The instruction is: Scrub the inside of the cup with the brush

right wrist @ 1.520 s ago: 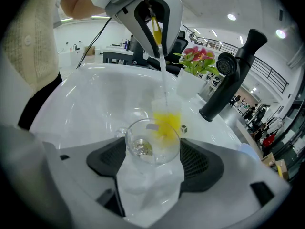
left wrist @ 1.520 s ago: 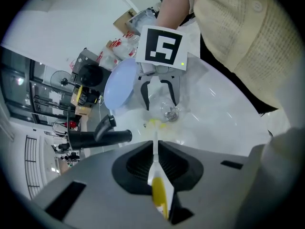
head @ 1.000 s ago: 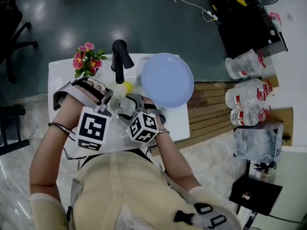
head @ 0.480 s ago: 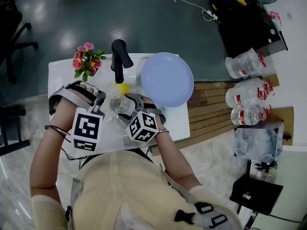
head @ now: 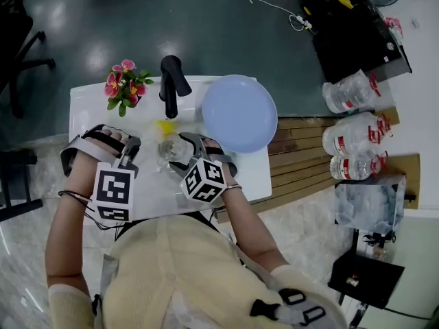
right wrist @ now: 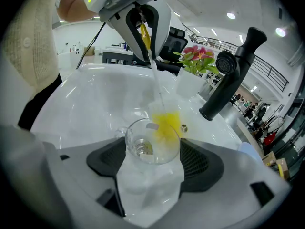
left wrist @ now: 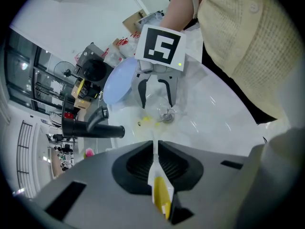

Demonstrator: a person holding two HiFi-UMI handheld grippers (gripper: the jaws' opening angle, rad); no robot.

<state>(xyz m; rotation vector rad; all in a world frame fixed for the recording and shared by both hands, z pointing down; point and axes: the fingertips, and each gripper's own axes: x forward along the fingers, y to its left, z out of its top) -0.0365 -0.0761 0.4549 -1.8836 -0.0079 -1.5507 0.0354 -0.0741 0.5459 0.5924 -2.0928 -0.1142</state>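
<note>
A clear glass cup (right wrist: 149, 143) lies between the jaws of my right gripper (right wrist: 150, 151), which is shut on it over the white sink (right wrist: 86, 94). In the head view the cup (head: 167, 153) shows just ahead of that gripper (head: 177, 151). My left gripper (left wrist: 155, 148) is shut on the brush's thin clear and yellow handle (left wrist: 159, 190). The yellow brush head (right wrist: 167, 123) is outside the cup, just beyond its rim, and shows near the faucet's foot (head: 164, 125) in the head view. The left gripper (head: 129, 151) stands to the left of the cup.
A black faucet (head: 171, 82) rises at the sink's back edge. Pink flowers (head: 123, 88) stand at its left. A pale blue plate (head: 239, 113) rests on the counter to the right. Water bottles (head: 353, 122) lie on the floor at the far right.
My left gripper has drawn back to the left and toward the person, and the brush head has shifted left with it. The right gripper and the cup have stayed almost still.
</note>
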